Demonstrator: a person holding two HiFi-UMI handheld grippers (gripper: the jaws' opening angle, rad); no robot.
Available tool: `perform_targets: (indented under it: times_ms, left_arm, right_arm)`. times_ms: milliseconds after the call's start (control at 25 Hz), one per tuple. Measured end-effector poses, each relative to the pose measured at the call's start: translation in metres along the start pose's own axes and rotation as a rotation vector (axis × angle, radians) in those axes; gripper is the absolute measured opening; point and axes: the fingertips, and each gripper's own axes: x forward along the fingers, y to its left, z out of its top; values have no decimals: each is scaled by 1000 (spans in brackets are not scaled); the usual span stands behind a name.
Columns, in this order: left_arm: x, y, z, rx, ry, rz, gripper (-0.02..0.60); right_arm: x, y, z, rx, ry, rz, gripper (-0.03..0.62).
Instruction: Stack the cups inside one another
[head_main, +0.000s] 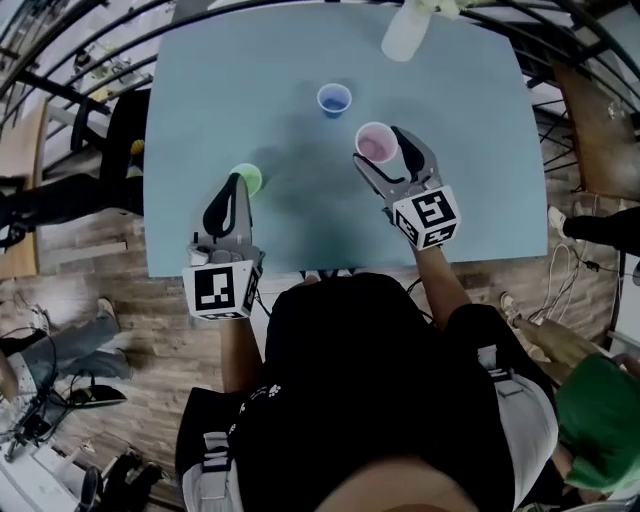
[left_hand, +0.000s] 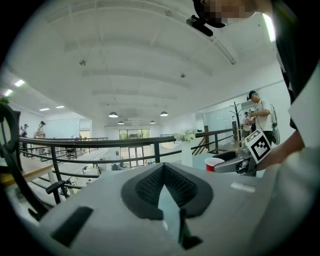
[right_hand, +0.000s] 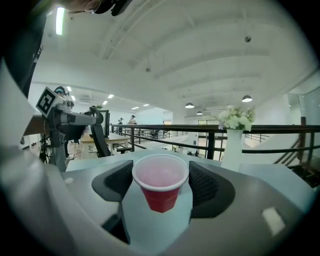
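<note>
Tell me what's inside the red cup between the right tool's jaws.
The red cup looks empty: the head view looks down into its bare pinkish inside, with nothing in it. In the right gripper view, the near wall covers the cup's floor.

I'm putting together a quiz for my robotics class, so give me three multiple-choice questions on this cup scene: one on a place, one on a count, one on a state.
1. Where is the red cup?
A) between the right gripper's jaws
B) inside another cup
C) on the floor

2. How many cups stand on the table?
A) two
B) three
C) five

3. How do the left gripper's jaws stand?
A) wide apart
B) shut on a cup
C) together, nothing between them

Answers:
1 A: its rim spans the gap between both pads.
2 B: the red cup, the blue cup and the green cup stand apart.
3 C: the tips meet, with only table showing below.
</note>
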Motion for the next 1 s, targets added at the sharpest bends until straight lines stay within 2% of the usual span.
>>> perform_targets:
  times_ms: [280,440,560,760,1000]
  left_arm:
    - [-26,30,-11,-12,15,91,-9]
    - [-45,48,-22,-29,71,151,-9]
    - [-57,58,-25,-36,57,192,-9]
    - [-76,75,-21,-32,32,253,-9]
    - [-98,90,-31,-41,53,299,-9]
  right_arm:
    - [44,61,27,-25,-39,178,347]
    - [68,98,33,-37,-45,279,347]
    - [81,121,34,-43,-48,344,347]
    - [98,156,36,-55,-44,433,347]
    - [117,192,27,-68,-16,508,347]
